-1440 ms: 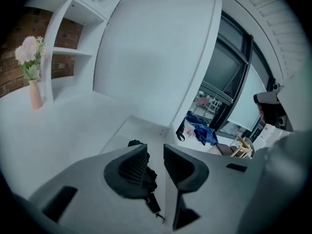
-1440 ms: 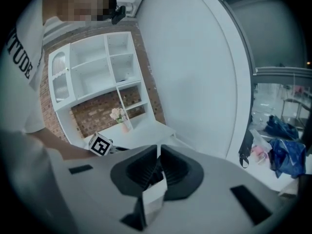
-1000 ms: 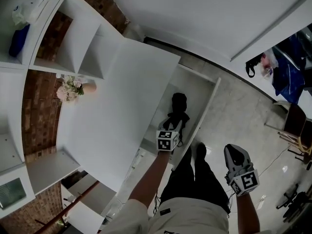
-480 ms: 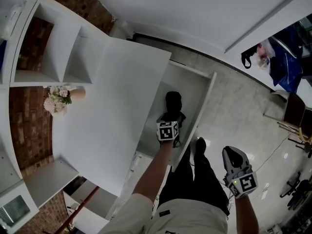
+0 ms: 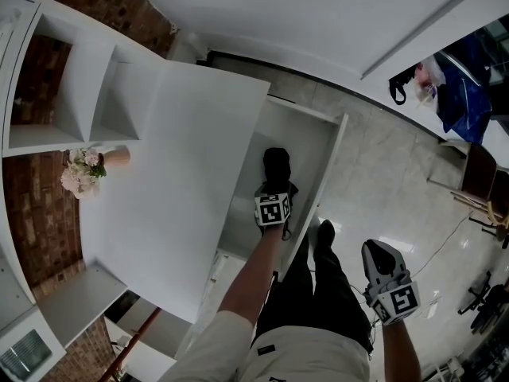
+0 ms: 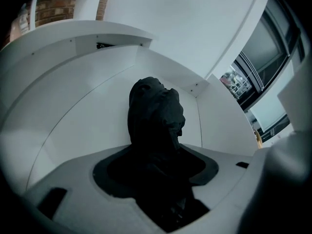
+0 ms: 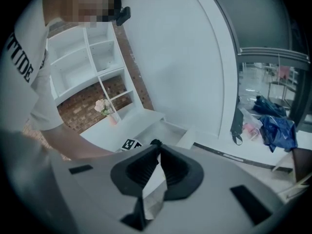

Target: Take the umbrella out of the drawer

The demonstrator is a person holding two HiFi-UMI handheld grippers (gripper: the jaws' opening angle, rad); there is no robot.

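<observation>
A black folded umbrella (image 5: 276,164) lies in the open white drawer (image 5: 322,146) below the tabletop. My left gripper (image 5: 277,188) reaches down into the drawer over the umbrella's near end. In the left gripper view the umbrella (image 6: 156,116) lies between the wide jaws of the left gripper (image 6: 158,168). These jaws have just been closing a little, and the pads are not seen pressing on it. My right gripper (image 5: 378,247) hangs over the floor to the right of the drawer. In its own view the right gripper (image 7: 156,144) is shut with nothing in it.
The white tabletop (image 5: 183,165) overhangs the drawer's left side. A vase of flowers (image 5: 83,169) stands by the white shelves (image 5: 87,94). The person's legs (image 5: 318,293) stand at the drawer front. A blue bag (image 5: 461,94) and a chair (image 5: 485,185) are at the far right.
My left gripper has sunk into the drawer and come closer to the umbrella. The right gripper has hardly moved.
</observation>
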